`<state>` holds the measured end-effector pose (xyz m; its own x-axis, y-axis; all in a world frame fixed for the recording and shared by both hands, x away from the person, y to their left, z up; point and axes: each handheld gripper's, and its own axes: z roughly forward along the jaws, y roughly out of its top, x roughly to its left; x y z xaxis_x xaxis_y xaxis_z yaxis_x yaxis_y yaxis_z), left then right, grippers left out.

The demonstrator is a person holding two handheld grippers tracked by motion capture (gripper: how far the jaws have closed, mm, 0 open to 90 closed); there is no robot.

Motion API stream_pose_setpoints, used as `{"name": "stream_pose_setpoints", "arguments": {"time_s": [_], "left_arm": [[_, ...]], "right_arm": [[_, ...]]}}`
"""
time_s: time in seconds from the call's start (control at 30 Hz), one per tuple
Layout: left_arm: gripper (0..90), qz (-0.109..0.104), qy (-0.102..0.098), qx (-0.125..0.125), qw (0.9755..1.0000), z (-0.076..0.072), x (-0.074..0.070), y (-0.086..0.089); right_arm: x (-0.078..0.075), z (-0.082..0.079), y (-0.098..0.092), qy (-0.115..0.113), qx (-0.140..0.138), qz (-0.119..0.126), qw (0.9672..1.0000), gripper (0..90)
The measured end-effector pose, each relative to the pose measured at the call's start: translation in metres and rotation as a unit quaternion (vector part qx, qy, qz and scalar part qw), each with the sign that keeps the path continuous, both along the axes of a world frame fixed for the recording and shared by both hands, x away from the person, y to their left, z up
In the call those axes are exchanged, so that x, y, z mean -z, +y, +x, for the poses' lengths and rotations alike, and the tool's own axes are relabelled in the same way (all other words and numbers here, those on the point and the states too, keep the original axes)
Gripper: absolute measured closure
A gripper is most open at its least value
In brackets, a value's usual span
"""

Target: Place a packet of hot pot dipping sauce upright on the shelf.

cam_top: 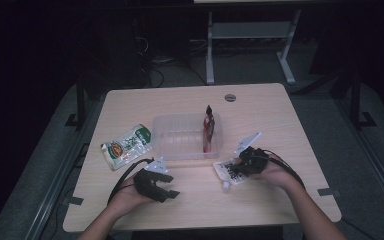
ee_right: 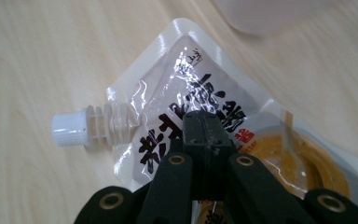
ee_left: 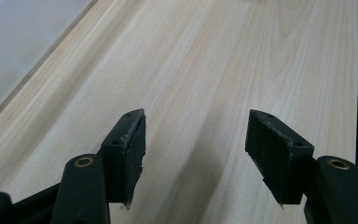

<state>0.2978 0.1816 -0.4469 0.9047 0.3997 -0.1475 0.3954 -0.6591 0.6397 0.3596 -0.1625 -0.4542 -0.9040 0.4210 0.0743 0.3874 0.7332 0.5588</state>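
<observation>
- Right hand-held gripper (ee_right: 207, 122): jaws fully closed, pads meeting on the upper face of the spouted pouch (ee_right: 186, 98); whether film is pinched between them cannot be told.
- Spouted pouch: lies flat on the tabletop (cam_top: 260, 105) at the near right, just in front of the clear plastic tray (cam_top: 180, 145). Its white screw cap (ee_right: 70, 128) points left in the right gripper view (black printed characters and an orange picture on the face).
- Left hand-held gripper (ee_left: 196, 140): jaws well apart, nothing between them, bare wood beneath. In the high view it sits at the near left, clear of all items.
- Clear plastic tray: centre of tabletop, a red sachet (cam_top: 209, 131) standing against its right wall.
- Green-and-white packet (cam_top: 127, 146): flat, left of the tray.
</observation>
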Motion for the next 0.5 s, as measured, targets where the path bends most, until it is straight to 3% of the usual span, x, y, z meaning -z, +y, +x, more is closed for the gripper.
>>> {"name": "stream_pose_setpoints", "arguments": {"time_s": [0.3, 0.5], "left_arm": [[37.7, -0.009, -0.005, -0.005, 0.9999, 0.0, -0.002, 0.002], [40.5, -0.017, -0.008, 0.002, 0.9998, -0.002, -0.006, 0.001]], "right_arm": [[0.001, -0.019, 0.062, -0.007, -0.063, 0.017, 0.9978, 90.0], [0.0, -0.025, 0.083, -0.016, -0.081, 0.024, 0.9963, 90.0]]}}
